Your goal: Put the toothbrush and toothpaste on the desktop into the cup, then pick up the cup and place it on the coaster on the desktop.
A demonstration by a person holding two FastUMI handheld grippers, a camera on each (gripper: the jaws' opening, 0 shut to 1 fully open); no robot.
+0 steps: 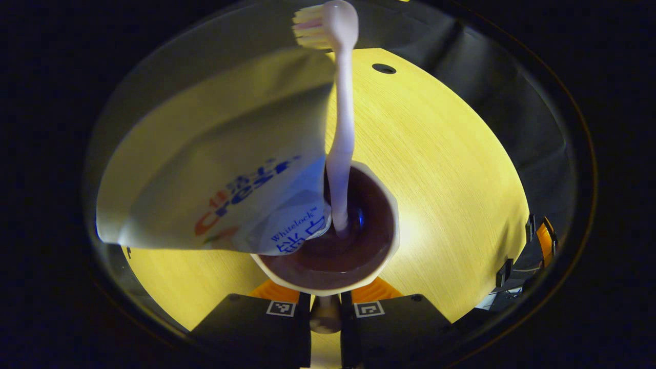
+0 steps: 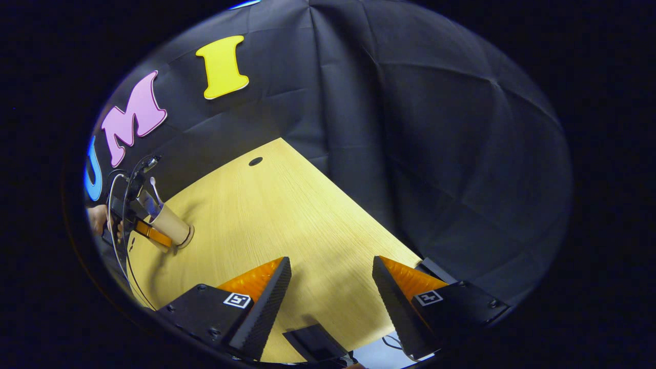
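Seen from above in the left gripper view: cream paper cup (image 1: pixel 382 225) with dark inside, holding a pale pink toothbrush (image 1: pixel 342 128) and white toothpaste tube (image 1: pixel 220 159). Left tongs (image 1: pixel 326 300) closed on the cup's near rim. Cup's outside shown in right gripper view, far left on the yellow wooden bench (image 2: pixel 287 225). Right tongs (image 2: pixel 331 277) spread wide, empty, well apart from the cup. Cup's base hard to make out.

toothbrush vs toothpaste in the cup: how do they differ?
The toothbrush is thin, stiff and stands nearly upright; the toothpaste is a wide flat tube that leans to one side. The toothbrush is plain, the toothpaste printed. Both sit in the cup and stick out above its rim.
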